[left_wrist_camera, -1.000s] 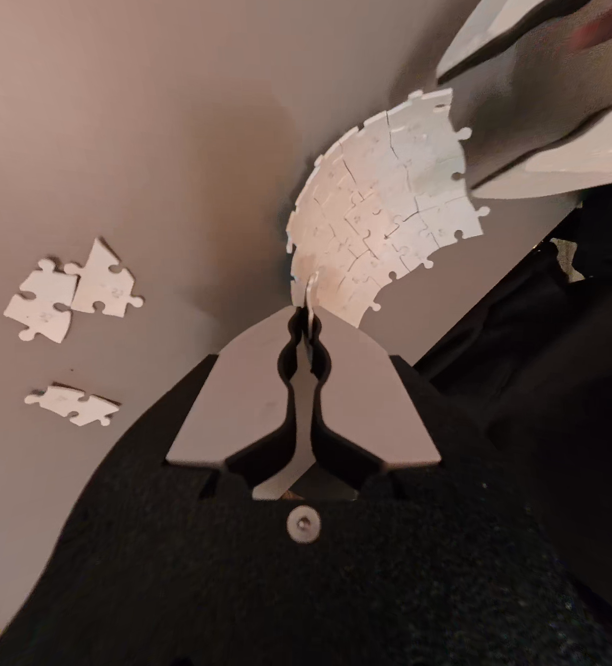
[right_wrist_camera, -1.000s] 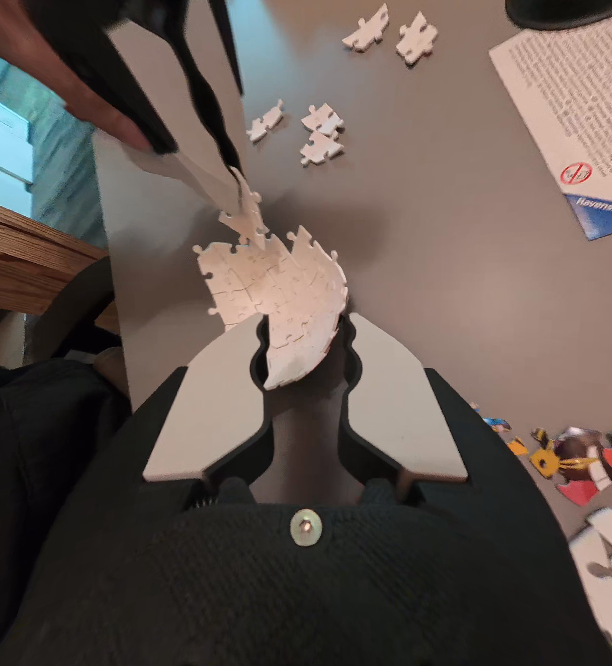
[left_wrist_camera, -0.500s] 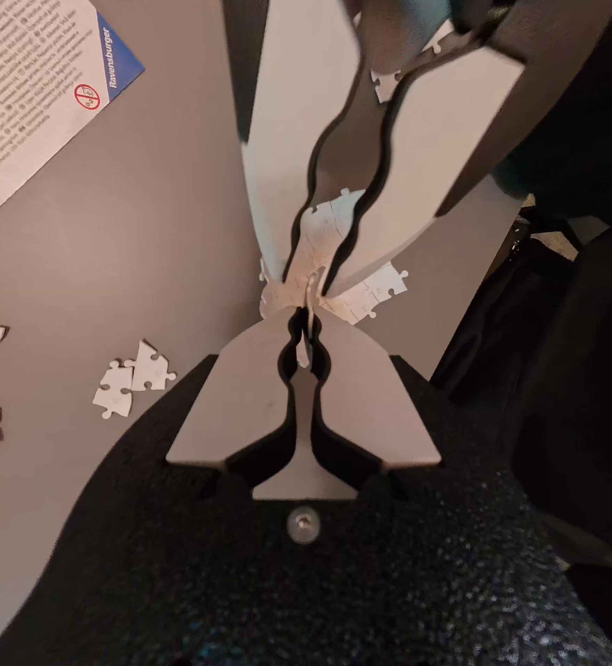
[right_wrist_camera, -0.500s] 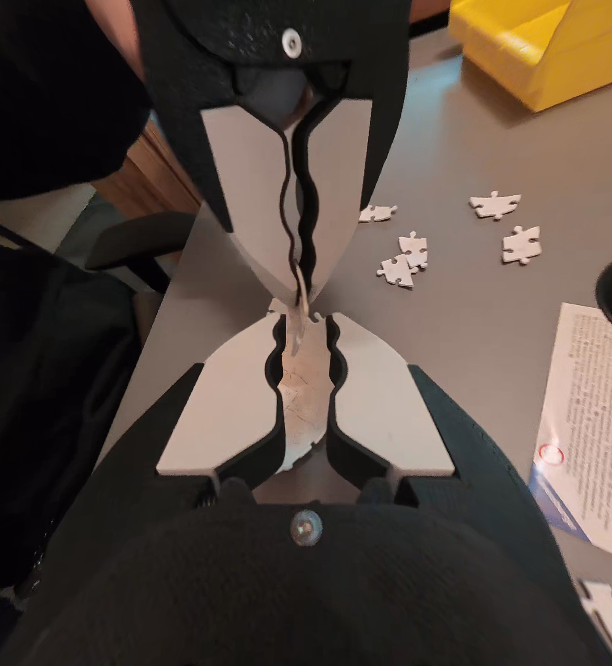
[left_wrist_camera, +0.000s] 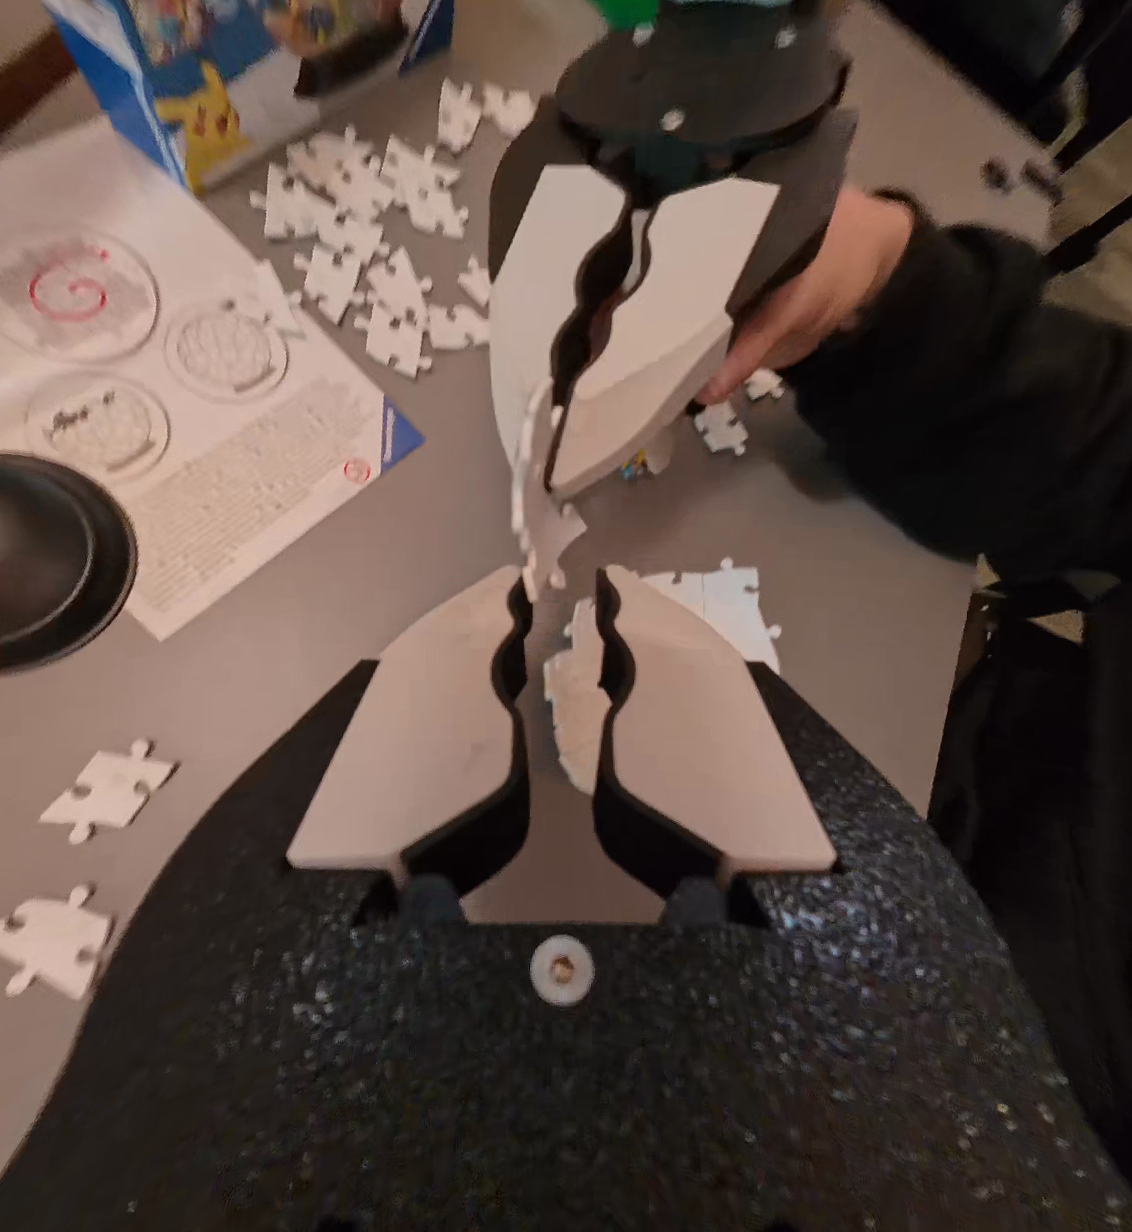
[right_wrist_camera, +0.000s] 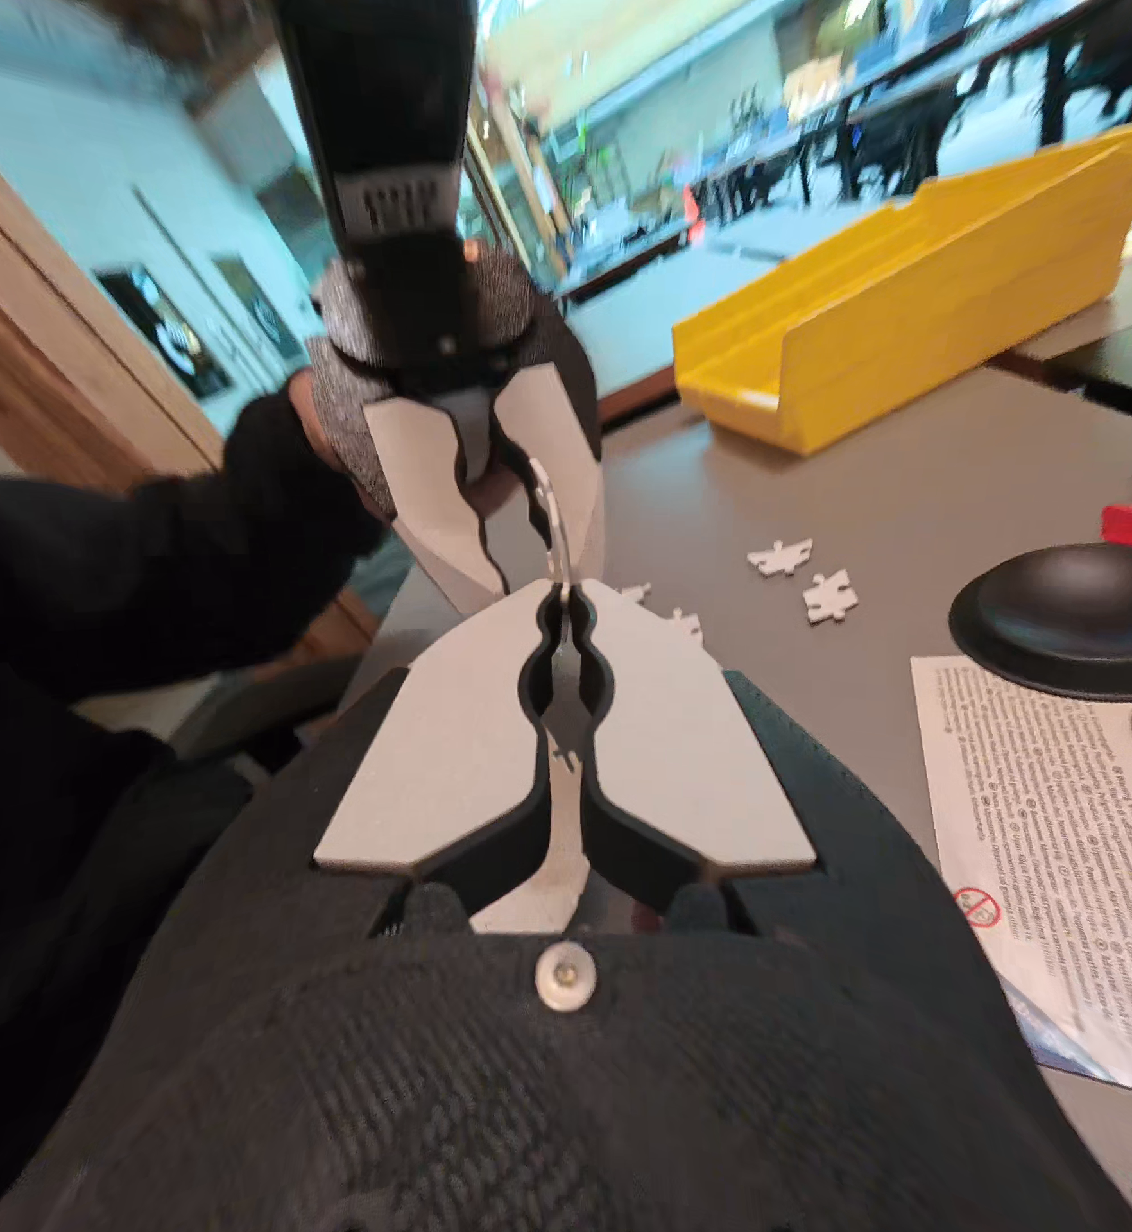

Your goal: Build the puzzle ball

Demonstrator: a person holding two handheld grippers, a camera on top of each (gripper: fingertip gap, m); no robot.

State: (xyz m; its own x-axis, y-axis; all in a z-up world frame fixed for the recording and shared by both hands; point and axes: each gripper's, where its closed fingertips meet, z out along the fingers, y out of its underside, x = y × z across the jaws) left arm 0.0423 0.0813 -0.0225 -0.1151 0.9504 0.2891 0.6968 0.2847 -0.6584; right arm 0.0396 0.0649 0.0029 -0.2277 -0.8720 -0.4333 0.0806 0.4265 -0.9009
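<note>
Two hand-held grippers met tip to tip above a grey table [left_wrist_camera: 817, 533]. The right gripper [right_wrist_camera: 562, 590] was pressed together, pinching the edge of a curved white shell [left_wrist_camera: 536, 493] of joined puzzle pieces, which stood edge-on between the two tools. The left gripper [left_wrist_camera: 560, 580] was spread, its jaws apart around the shell's other end — not gripping it. Loose pieces [left_wrist_camera: 376, 253] lay scattered beyond, near a leaflet [left_wrist_camera: 216, 433] and a black bowl [left_wrist_camera: 23, 560].

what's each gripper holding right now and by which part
The right gripper is shut on the curved puzzle section, pinching its edge at the fingertips. The left gripper is open, holding nothing.
</note>
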